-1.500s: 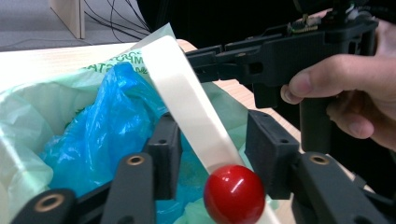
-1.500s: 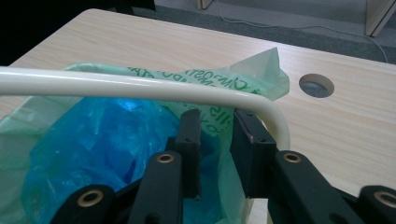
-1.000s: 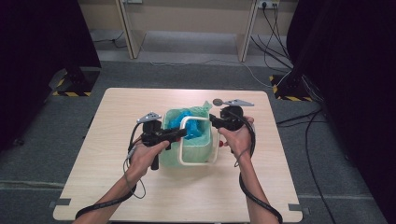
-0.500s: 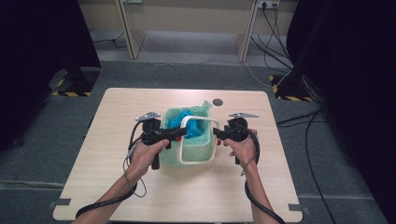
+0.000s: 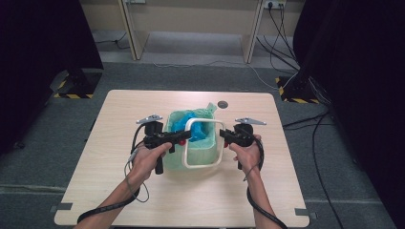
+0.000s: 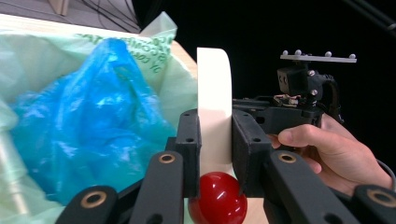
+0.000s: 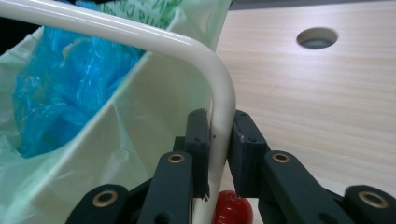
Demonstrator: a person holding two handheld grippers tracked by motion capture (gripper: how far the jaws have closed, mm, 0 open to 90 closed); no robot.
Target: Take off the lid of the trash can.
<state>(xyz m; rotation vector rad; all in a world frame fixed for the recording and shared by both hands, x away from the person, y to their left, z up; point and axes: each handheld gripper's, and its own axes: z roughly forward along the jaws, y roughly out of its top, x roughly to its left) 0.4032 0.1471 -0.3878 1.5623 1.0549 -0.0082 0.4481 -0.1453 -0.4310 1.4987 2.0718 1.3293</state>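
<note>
Item: white rim frame (image 5: 203, 143), sitting at mid-bench (image 5: 119, 200) atop a bin lined with a pale green bag (image 5: 200, 143).

Left gripper (image 5: 187, 136) is clamping the frame's left side between its jaws; right gripper (image 5: 224, 137), its jaws having just been closing, is pinching the frame's right side, apparently so both hands are steadying it level over the liner.

Blue bag (image 6: 88, 116) is lying inside the frame.

Obscured: the bin's walls under the liner and the liner's print are proving unreadable.
</note>
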